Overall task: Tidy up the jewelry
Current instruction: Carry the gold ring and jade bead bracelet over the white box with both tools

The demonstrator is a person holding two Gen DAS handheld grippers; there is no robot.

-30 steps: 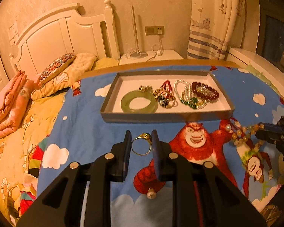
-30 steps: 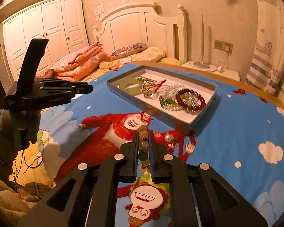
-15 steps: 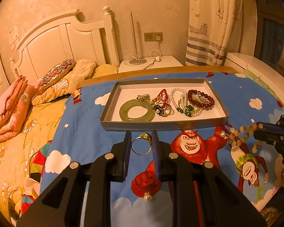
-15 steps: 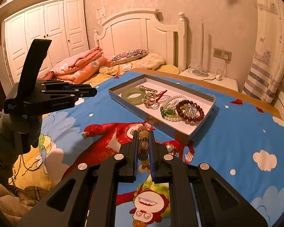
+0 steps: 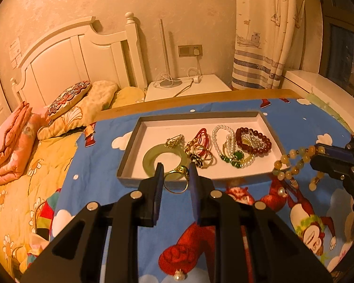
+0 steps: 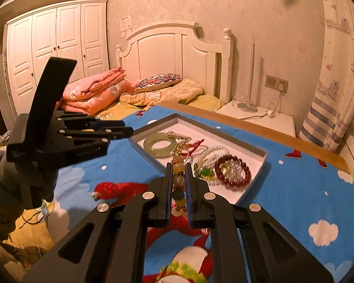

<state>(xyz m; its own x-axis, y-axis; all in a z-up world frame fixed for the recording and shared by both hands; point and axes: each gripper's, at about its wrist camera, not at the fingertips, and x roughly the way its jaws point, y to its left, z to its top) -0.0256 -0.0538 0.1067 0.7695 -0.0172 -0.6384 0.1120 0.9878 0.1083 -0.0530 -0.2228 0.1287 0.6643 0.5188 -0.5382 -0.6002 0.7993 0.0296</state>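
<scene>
A thin gold ring (image 5: 176, 182) with a small ornate top is pinched between the two fingers of the left tool (image 5: 175, 173), hanging above the near wall of the grey tray (image 5: 129, 153). In the right tool (image 6: 178, 176), pressed together on it, a beaded bracelet (image 6: 179, 184) of pale yellow, amber and dark green beads runs up between the fingers; from the left wrist view it dangles in a loop at 3 o'clock of the tray, off the blue cartoon cloth (image 5: 101, 165) on the table.

The tray's white floor holds, from 9 to 3 o'clock, a pale green jade bangle (image 5: 151, 158), a small gold piece (image 5: 175, 140) at its far edge, a tangle of gold rings and red cord (image 5: 199, 148), a white pearl strand (image 5: 220, 141) with green stones (image 5: 233, 159), and a dark red bead bracelet (image 5: 252, 142).

A loose pearl (image 5: 179, 277) lies on the cloth at 6 o'clock, well apart from the tray. A gloved hand (image 6: 9, 188) grips the left tool's handle.
</scene>
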